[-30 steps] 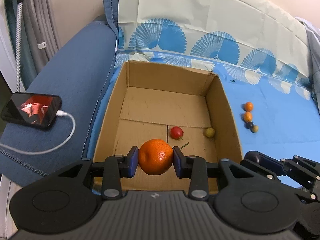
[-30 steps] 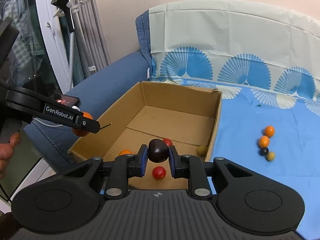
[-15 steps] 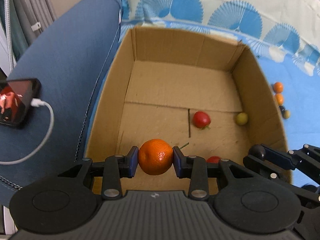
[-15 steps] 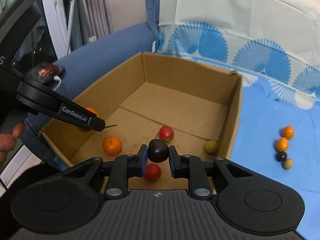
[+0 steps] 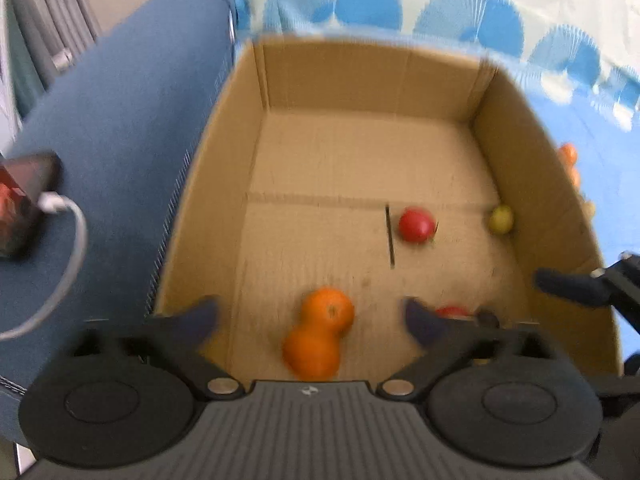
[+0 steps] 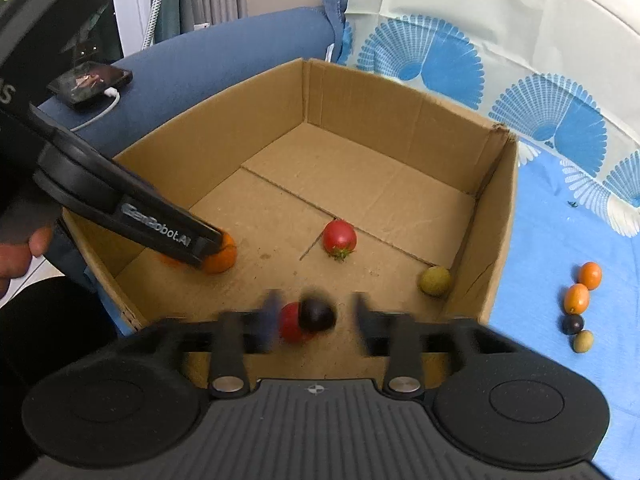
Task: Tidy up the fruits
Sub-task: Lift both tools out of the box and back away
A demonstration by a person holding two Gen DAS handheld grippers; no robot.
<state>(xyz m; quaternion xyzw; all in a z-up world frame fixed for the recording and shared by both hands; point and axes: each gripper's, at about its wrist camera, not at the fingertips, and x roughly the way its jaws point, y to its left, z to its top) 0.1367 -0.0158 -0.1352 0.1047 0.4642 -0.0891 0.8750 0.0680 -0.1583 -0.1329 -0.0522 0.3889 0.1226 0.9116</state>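
Both grippers hang over an open cardboard box. My left gripper is open; two oranges lie touching on the box floor between its fingers. My right gripper is open; a dark plum sits between its fingers, beside a red tomato, both blurred. Another red tomato and a yellow-green fruit lie in the box. In the right wrist view the left gripper's finger covers part of an orange.
Several small fruits, two orange, one dark, one greenish, lie on the blue patterned sheet right of the box. A phone with a white cable rests on the blue sofa arm to the left. A hand shows at far left.
Both grippers have opened. The left one let go of the orange, which now lies by another orange on the box floor. The right one let go of the dark plum above the floor.
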